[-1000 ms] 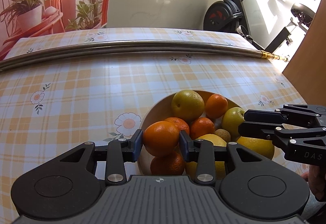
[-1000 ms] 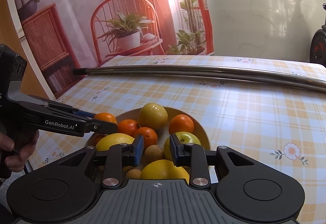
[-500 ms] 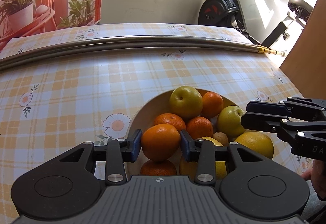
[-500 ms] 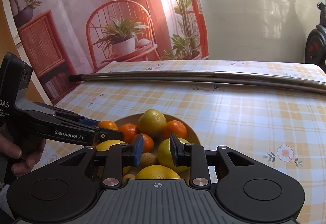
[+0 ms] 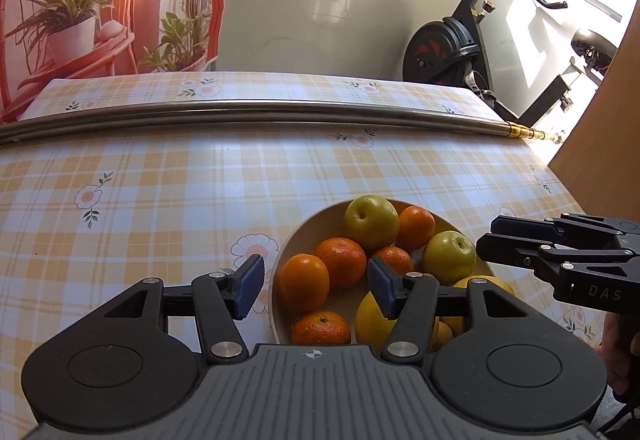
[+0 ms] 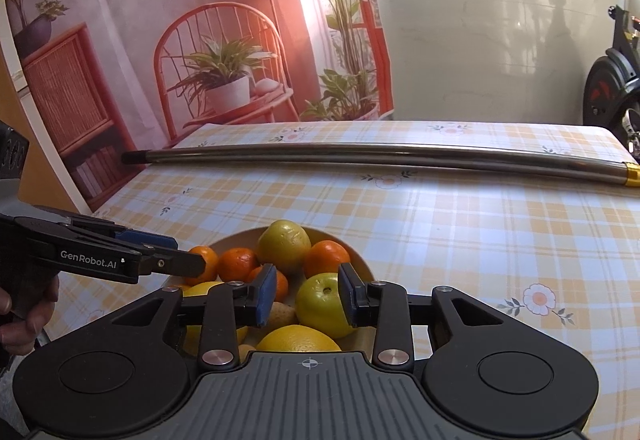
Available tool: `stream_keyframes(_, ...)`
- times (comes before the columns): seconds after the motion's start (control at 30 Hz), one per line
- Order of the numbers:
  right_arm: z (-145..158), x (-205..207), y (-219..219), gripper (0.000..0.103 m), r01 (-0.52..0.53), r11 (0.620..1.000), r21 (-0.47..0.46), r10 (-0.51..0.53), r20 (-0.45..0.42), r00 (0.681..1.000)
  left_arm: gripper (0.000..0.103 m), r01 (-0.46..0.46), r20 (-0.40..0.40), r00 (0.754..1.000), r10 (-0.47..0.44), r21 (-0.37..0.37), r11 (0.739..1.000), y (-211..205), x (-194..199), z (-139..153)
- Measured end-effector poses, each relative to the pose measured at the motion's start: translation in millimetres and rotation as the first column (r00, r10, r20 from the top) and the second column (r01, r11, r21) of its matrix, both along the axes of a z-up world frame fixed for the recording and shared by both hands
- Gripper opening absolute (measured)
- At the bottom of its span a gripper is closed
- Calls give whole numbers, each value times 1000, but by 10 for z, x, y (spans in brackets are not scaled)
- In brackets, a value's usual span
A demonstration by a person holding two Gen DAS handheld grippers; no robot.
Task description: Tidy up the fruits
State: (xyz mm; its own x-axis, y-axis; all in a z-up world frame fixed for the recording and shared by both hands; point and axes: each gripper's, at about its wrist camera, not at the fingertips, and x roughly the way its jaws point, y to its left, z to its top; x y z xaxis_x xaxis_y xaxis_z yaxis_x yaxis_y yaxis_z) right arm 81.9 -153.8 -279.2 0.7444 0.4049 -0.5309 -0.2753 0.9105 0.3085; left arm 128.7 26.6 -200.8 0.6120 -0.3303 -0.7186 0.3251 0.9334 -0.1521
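Here both claws are opening; the right claw [image 6: 307, 295] possibly grazes the half-hidden apple [image 6: 322, 305].

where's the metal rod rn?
The metal rod lies across the far side of the checked tablecloth, well beyond the fruit bowl; in the right wrist view its gold tip points right.

The orange is let go

The left gripper [image 5: 316, 286] was squeezing an orange [image 5: 304, 282] a moment ago. Now its jaws are opening, and the orange sits in the bowl [image 5: 296, 236] with gaps on both sides. The right gripper [image 6: 307, 296] is opening a little too, with the green apple [image 6: 322, 304] between its jaws.
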Motion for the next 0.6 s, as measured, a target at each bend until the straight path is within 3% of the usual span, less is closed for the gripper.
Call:
stream_keyframes(0.2, 99, -53, 19, 40, 30, 999, -19, -30, -6, 1000, 73, -17, 41, 999, 18, -15, 1000, 10, -134, 153)
stream_keyframes(0.33, 163, -105, 38, 56, 45, 998, -42, -46, -8, 999, 82, -19, 52, 998, 21, -25, 1000, 23, -219, 233)
stream_keyframes(0.5, 246, -186, 73, 68, 62, 996, -71, -62, -1, 998, 92, -27, 98, 995, 26, 14, 1000, 15, -346, 337)
stream_keyframes(0.6, 303, -241, 82, 83, 62, 995, -75, -62, 9, 998, 98, -34, 130, 991, 29, 32, 999, 17, -430, 407)
